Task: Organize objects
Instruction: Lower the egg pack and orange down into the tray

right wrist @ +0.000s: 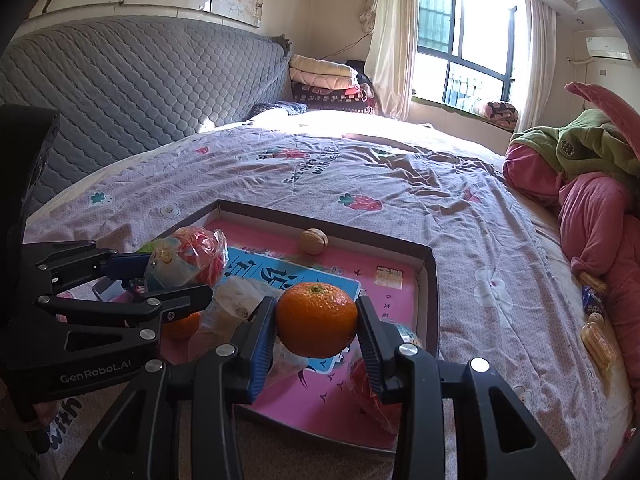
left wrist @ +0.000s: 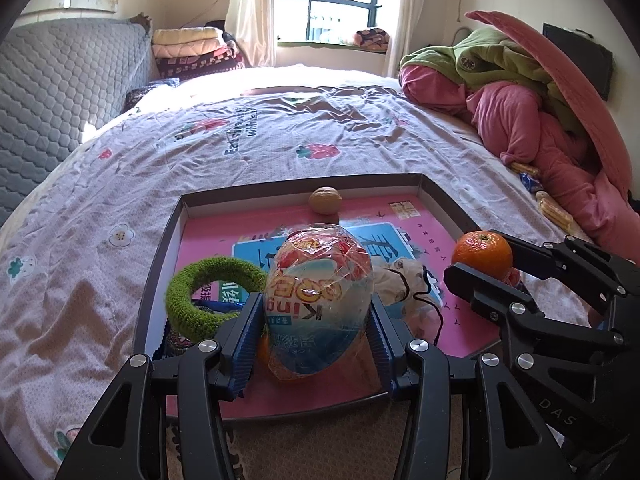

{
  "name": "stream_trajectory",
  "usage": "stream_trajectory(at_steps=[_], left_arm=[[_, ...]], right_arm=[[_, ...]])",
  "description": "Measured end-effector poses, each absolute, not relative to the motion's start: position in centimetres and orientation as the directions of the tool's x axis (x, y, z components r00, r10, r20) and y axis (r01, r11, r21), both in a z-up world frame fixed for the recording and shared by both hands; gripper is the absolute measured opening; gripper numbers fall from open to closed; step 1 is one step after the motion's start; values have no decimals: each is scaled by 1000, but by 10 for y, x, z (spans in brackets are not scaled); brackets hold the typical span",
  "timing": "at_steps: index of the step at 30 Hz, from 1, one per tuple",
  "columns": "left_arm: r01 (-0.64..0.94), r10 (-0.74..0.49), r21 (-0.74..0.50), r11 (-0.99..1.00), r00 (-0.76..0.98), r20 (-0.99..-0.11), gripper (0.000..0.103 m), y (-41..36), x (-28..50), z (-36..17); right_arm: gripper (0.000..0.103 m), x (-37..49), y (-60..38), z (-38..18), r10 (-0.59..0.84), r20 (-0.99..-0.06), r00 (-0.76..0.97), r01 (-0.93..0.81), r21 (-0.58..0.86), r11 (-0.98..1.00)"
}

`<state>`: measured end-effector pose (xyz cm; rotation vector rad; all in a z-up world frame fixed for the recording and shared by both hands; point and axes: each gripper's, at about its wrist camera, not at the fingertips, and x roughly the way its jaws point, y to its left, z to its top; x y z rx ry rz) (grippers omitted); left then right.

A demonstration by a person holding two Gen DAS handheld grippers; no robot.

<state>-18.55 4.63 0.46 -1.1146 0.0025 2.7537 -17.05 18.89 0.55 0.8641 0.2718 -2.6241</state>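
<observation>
Both hands loaded: the left gripper (left wrist: 316,336) pinches a snack bag (left wrist: 320,304) at lower centre, the right gripper (right wrist: 316,332) pinches an orange (right wrist: 317,320), both over the tray (right wrist: 428,300). A walnut (right wrist: 314,241) and ring (left wrist: 212,296) sit inside already; wrapped snacks (right wrist: 598,338) at right wait on the bed (right wrist: 400,184).

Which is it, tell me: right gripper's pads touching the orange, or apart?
Touching. The right wrist view shows the right gripper with both pads pressed against the orange, held above the tray.
</observation>
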Motion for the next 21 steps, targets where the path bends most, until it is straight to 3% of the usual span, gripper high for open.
stream_trajectory(at_steps=[21], left_arm=[[-184, 175, -62, -981, -700, -693, 51, 51, -183, -2]], right_arm=[[40, -172, 184, -16, -241, -670, -702, 409, -101, -907]])
